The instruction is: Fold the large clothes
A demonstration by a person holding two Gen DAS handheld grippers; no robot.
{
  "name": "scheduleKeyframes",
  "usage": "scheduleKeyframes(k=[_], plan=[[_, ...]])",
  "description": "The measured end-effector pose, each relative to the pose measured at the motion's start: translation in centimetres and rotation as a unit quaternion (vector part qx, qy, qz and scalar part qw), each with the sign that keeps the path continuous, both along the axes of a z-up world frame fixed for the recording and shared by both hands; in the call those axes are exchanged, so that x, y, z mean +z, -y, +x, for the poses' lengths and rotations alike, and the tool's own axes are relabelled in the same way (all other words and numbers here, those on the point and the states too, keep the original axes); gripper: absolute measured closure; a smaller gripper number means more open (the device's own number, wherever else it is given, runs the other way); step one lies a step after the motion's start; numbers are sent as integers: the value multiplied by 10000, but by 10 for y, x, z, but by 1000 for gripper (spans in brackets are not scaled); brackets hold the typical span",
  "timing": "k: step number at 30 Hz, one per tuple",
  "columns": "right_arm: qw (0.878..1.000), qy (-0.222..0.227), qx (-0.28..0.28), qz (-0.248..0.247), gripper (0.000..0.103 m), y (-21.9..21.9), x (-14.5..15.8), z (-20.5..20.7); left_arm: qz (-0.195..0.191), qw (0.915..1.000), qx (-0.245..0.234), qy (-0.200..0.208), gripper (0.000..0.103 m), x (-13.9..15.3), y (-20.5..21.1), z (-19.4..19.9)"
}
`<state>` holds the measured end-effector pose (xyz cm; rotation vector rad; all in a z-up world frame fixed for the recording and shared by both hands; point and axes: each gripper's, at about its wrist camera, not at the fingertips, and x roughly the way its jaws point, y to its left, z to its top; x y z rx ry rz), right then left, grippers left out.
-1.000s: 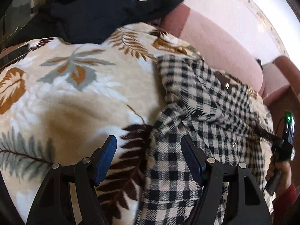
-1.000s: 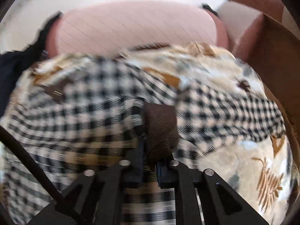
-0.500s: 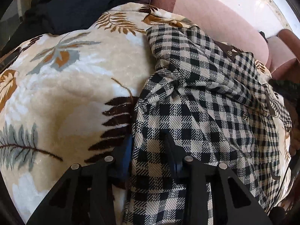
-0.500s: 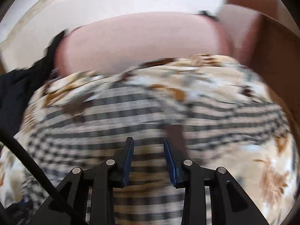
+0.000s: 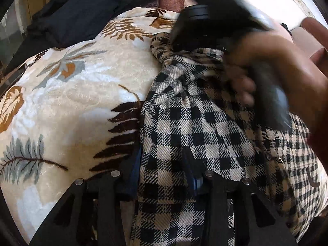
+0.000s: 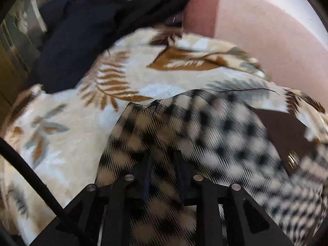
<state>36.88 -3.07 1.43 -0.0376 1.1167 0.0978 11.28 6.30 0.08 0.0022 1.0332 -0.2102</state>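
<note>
Left of the shirt (image 5: 196, 135) there's a wide bare stretch of blanket (image 5: 67, 102), easy to pass over. Far left corner is blocked by a dark heap (image 5: 82, 12). The back is walled off by the pink sofa (image 6: 266, 32). The right hand (image 5: 287, 69) crowds the space right above the shirt.
</note>
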Motion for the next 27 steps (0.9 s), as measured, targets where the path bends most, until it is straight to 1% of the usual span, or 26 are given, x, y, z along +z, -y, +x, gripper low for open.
scheduleKeyframes(k=[2,4,6,7,9,10,11,13,14,16,17,19,22,23,25,27], plan=[[9998,83,-90,-181,81,-5,-2,16,-39,10000,2,2,65,0,-1,-1],[9993,18,-282,-241,81,-4,-4,30,-55,10000,-1,-14,64,0,-2,-1],[9989,-62,-368,-280,82,-1,0,37,-62,10000,-22,-61,64,1,-2,-2],[9988,-52,-374,-306,82,0,5,36,-129,9998,-39,-123,64,2,-4,-1],[9989,191,-382,-217,82,6,24,21,-502,9985,-18,-232,64,9,-15,1],[9987,290,-411,-74,82,11,35,10,-737,9970,11,-216,64,17,-26,0],[9983,365,-442,76,82,16,44,-3,-835,9964,67,-153,64,23,-33,-1],[9974,530,-346,338,82,22,62,-32,-953,9949,310,65,64,36,-54,-4],[9972,572,-230,425,82,22,67,-45,-984,9940,453,154,64,40,-64,-4],[9969,560,-4,561,82,13,70,-71,-1007,9919,733,254,61,47,-82,-1],[9963,501,77,699,82,8,67,-84,-1040,9901,909,262,60,48,-92,2],[9960,368,107,808,82,-2,56,-97,-1081,9879,1100,190,60,46,-104,4],[9955,32,107,945,81,-23,29,-118,-1097,9865,1215,107,60,44,-110,10],[9947,-43,153,1016,81,-33,22,-128,-1071,9865,1231,141,60,45,-112,10],[9898,-260,427,1337,81,-56,9,-150,-1002,9860,1301,286,60,51,-115,9],[9847,-333,724,1547,78,-81,1,-176,-992,9840,1422,418,60,57,-123,7]])
